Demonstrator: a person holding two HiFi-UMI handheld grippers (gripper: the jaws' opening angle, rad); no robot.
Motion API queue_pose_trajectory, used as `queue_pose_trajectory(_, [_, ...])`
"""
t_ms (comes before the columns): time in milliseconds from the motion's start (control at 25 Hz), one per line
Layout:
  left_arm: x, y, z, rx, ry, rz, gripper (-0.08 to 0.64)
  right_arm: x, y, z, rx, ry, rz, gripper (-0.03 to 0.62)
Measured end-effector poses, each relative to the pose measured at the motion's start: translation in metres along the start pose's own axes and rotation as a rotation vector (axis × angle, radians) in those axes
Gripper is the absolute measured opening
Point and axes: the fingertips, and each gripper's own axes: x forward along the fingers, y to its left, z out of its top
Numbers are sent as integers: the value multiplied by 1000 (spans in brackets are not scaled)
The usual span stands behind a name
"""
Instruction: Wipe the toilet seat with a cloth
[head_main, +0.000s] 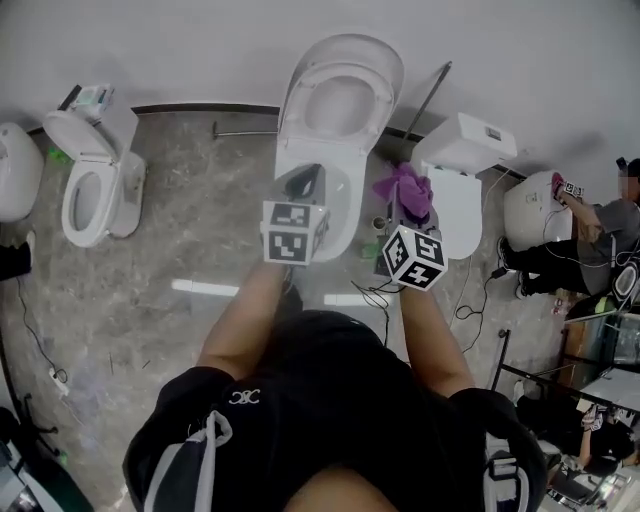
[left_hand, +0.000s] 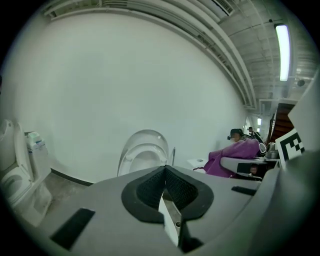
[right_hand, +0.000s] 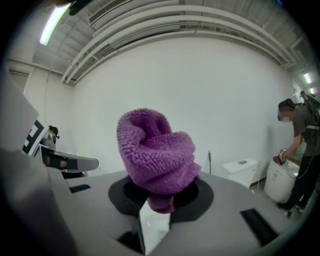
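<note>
Standing before middle toilet (head_main: 348, 205), toilet seat (head_main: 386, 95) tipped up against far wall. Holding left gripper (head_main: 307, 180) over near part of bowl, fingers (left_hand: 150, 187) pressed together, nothing between. Gripping purple cloth (head_main: 403, 188) in right gripper (right_hand: 159, 202), fingers clamped on its lower end, bunched bulk standing above them. Cloth just right of bowl rim, well short of raised seat.

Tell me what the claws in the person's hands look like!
Both are grey plastic. The left claw and right claw each carry a white cube printed with black square patterns. Their gripping pads are black and bumpy. The person wears a black short-sleeved top.
</note>
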Motion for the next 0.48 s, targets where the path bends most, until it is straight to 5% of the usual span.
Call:
queue_pose_trajectory(160, [41,26,-7,-22,61,-17,8,49,6,-2,17,42,29,91])
queue_pose_trajectory(480, [83,12,-16,13,134,-33,8,108,-28,-17,53,103,12,89])
